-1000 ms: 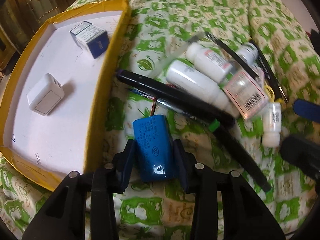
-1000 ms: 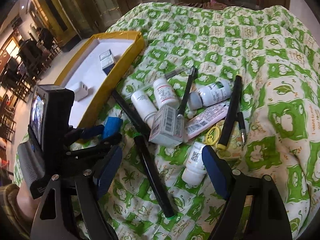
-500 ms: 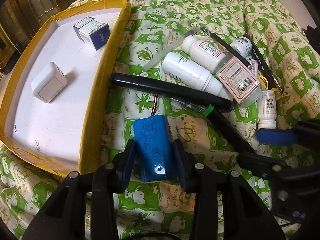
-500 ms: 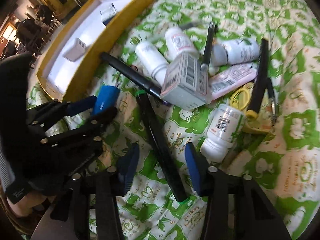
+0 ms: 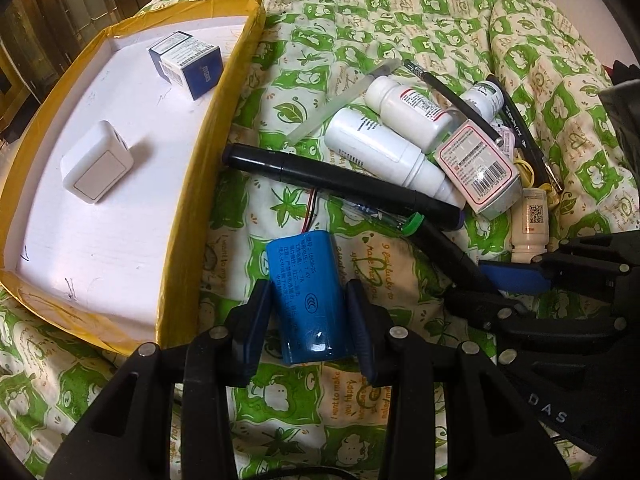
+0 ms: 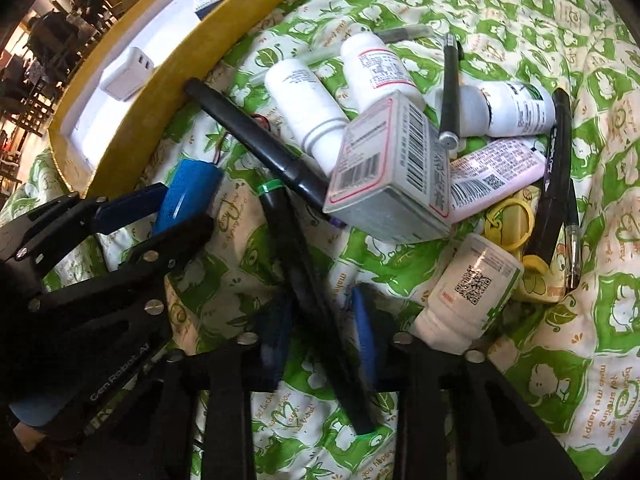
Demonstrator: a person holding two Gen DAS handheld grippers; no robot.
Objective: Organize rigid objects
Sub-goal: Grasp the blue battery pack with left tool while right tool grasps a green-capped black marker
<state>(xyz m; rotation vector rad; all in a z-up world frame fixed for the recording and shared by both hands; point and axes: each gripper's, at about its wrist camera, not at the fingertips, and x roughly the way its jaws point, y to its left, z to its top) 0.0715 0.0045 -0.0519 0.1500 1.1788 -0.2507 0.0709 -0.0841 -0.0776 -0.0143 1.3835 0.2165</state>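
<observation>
The quilted cloth bedspread (image 5: 400, 20) looks soft and matt, while the blue battery pack (image 5: 308, 292) wears glossy plastic wrap. The white bottles (image 5: 376, 144) are smooth plastic; the tray (image 5: 192, 208) is cardboard edged in shiny yellow tape.

Both wrist views steeply down, close, shared clutter (image 5: 420, 148)
</observation>
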